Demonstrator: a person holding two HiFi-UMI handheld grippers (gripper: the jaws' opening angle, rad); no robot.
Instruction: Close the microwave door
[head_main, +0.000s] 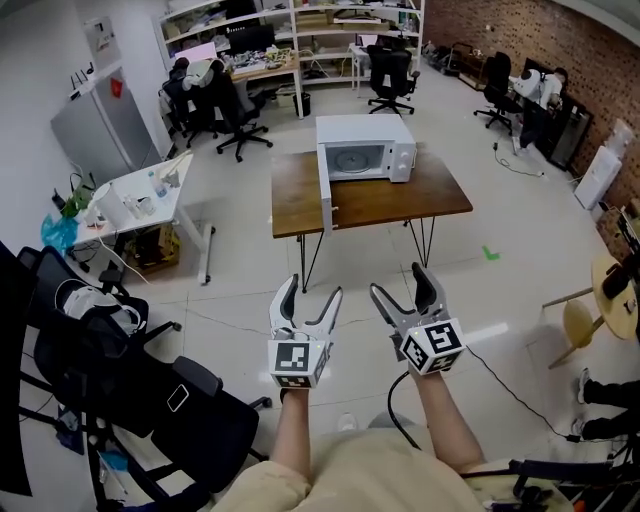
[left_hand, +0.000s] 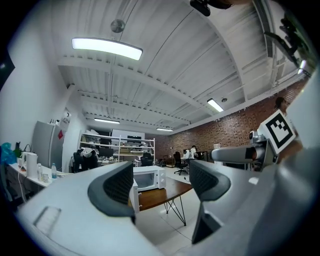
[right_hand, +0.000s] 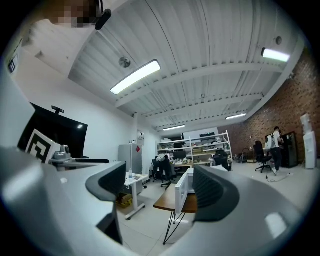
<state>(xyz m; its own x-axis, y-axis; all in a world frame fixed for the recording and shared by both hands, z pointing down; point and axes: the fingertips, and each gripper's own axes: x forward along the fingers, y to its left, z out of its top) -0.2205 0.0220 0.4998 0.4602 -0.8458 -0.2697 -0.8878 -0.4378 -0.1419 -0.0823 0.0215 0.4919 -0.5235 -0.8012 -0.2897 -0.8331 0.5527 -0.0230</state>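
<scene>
A white microwave (head_main: 366, 147) stands on a brown wooden table (head_main: 420, 196) several steps ahead of me. Its door (head_main: 325, 193) is swung wide open toward me on the left side. Both grippers are held low in front of my body, far short of the table. My left gripper (head_main: 308, 300) is open and holds nothing. My right gripper (head_main: 398, 285) is open too, nothing between its fingers. The left gripper view shows the microwave (left_hand: 147, 178) small between the jaws. In the right gripper view the open door (right_hand: 182, 190) shows edge-on.
A black office chair (head_main: 150, 395) with a bag stands close at my left. A white desk (head_main: 140, 205) with bottles is further left. People sit at desks by the shelves (head_main: 290, 30) at the back. A cable (head_main: 510, 390) runs on the floor at the right.
</scene>
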